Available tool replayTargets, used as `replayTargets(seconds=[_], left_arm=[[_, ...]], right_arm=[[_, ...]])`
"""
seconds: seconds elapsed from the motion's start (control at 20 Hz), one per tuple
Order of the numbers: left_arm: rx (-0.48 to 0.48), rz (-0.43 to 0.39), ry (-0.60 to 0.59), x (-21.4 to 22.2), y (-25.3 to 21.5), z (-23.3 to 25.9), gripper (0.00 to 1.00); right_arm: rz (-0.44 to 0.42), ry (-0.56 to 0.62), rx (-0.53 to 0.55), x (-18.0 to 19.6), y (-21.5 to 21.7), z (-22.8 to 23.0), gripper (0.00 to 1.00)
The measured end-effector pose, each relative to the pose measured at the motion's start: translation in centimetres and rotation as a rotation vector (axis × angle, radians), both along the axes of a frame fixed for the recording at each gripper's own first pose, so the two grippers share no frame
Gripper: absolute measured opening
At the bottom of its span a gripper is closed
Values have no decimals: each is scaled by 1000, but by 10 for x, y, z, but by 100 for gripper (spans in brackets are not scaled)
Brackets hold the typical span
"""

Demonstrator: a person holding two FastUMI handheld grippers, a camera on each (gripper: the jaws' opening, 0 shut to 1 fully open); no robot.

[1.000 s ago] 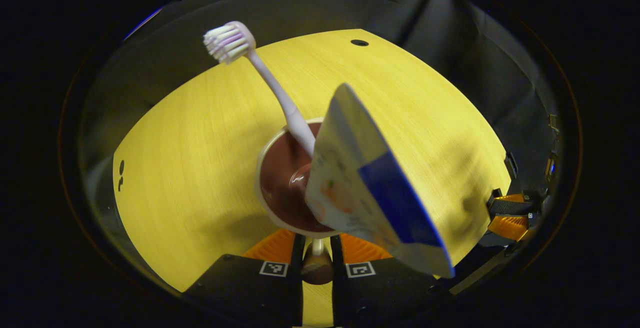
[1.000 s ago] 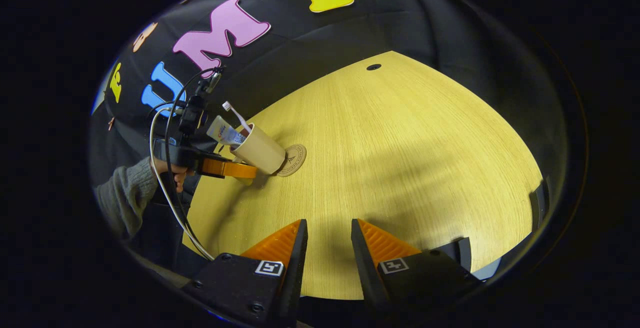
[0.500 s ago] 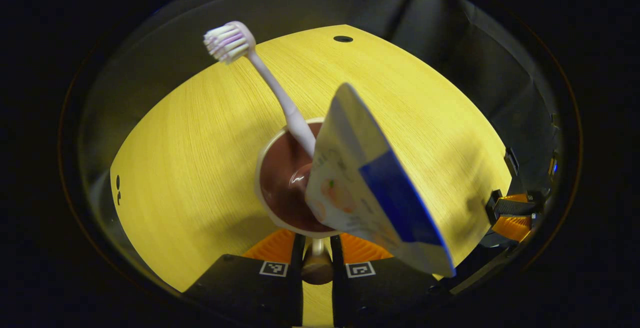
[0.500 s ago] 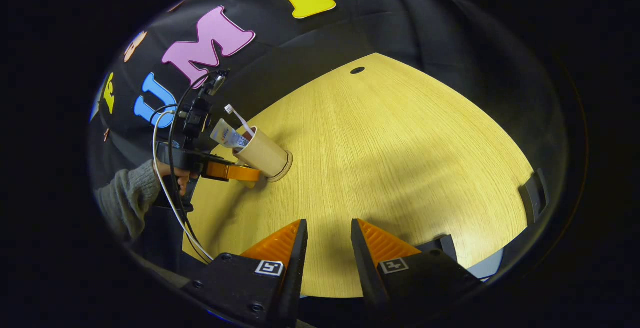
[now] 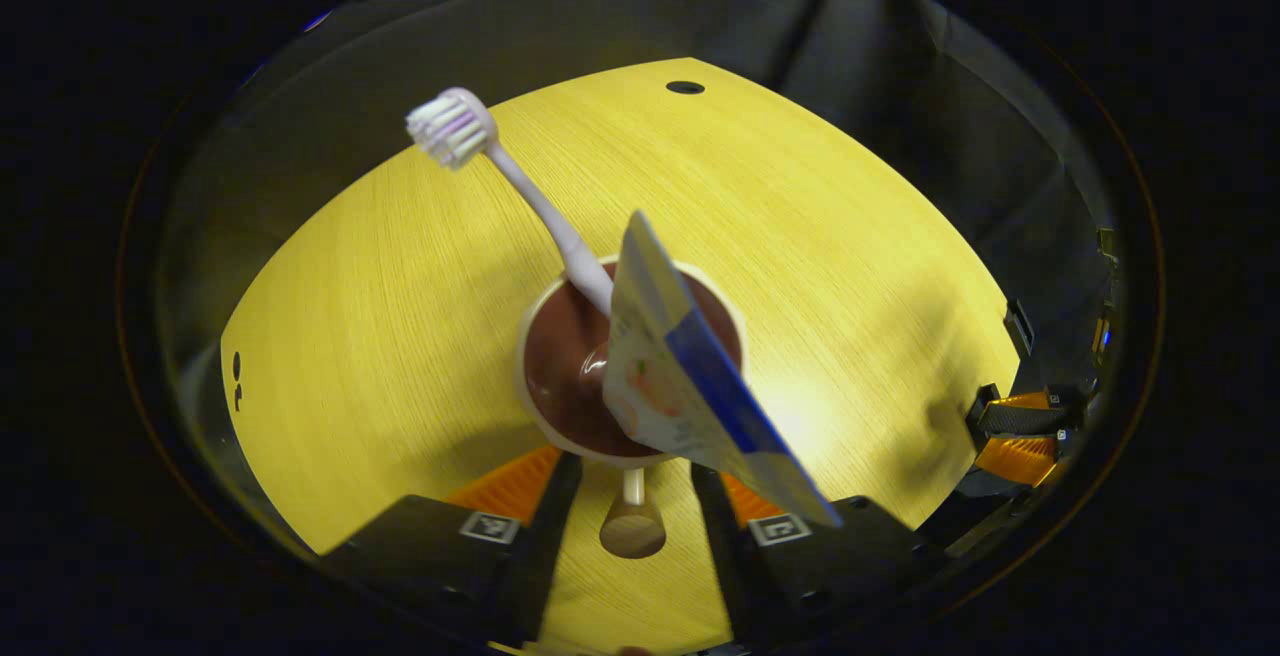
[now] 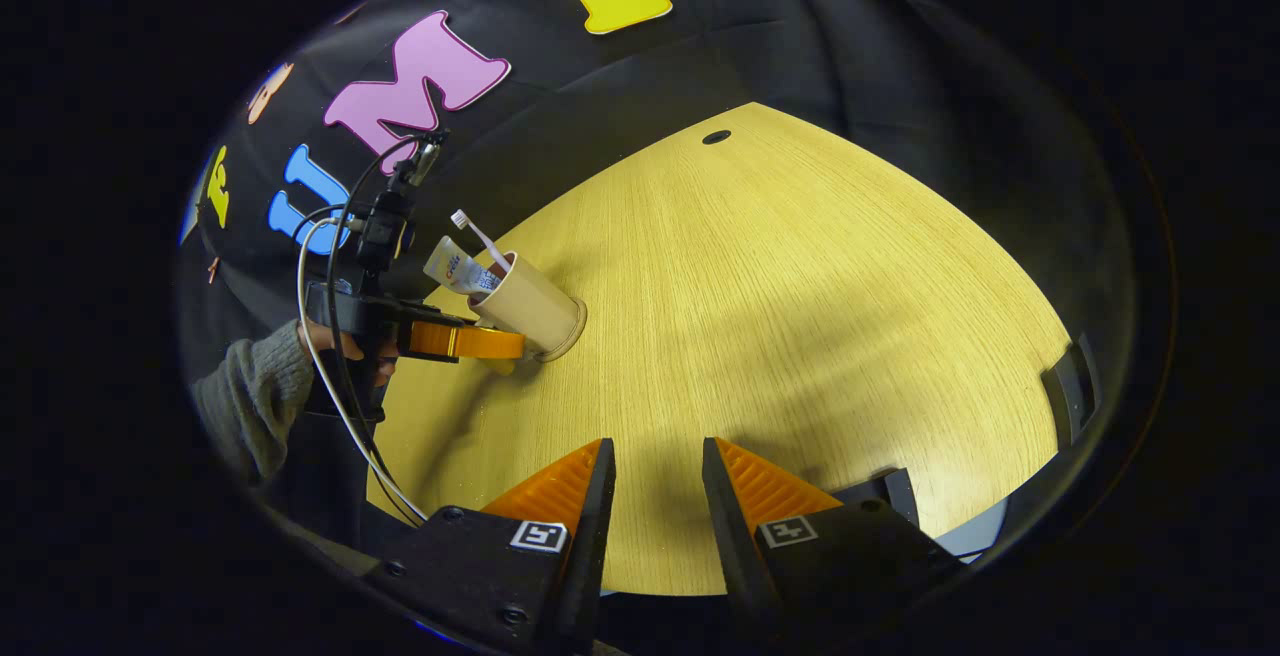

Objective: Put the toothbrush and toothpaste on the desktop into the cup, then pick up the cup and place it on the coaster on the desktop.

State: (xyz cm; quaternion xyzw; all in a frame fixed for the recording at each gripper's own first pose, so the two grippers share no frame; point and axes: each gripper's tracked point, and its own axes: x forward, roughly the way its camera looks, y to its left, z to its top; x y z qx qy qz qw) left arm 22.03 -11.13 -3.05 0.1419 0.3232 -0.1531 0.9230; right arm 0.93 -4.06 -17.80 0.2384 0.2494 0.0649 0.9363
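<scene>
My left gripper [image 5: 628, 491] gapes wide around the beige cup's [image 5: 535, 336] handle; the right gripper view shows the round coaster [image 6: 572, 334] beneath (my right gripper [image 6: 657, 496]: 2 fingers narrowly parted, empty)

My left gripper [image 5: 628, 481] sits low over the worktop's left edge, its two fingers parted and pressing on nothing; a hand [image 6: 335, 346] in a grey knit sleeve [image 6: 250, 401] grips its handle. My right gripper [image 6: 657, 486] hovers at the near edge, fingers apart with a narrow gap.

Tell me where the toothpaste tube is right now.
In the left gripper view, the white-and-blue toothpaste tube leans in the cream brown-lined cup, right of the white toothbrush.
</scene>
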Motion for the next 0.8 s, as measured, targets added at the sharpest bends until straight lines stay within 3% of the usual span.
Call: replayTargets(seconds=[0.1,0.15,0.8], left_arm=[[-2,17,-20,-4,4,4,96],[-7,25,-42,-7,7,8,100],[-236,166,-458,-105,76,55,100]], right_arm=[[5,1,0,0,3,-1,54],[9,2,-1,1,4,-2,54],[134,14,-49,13,44,4,54]])
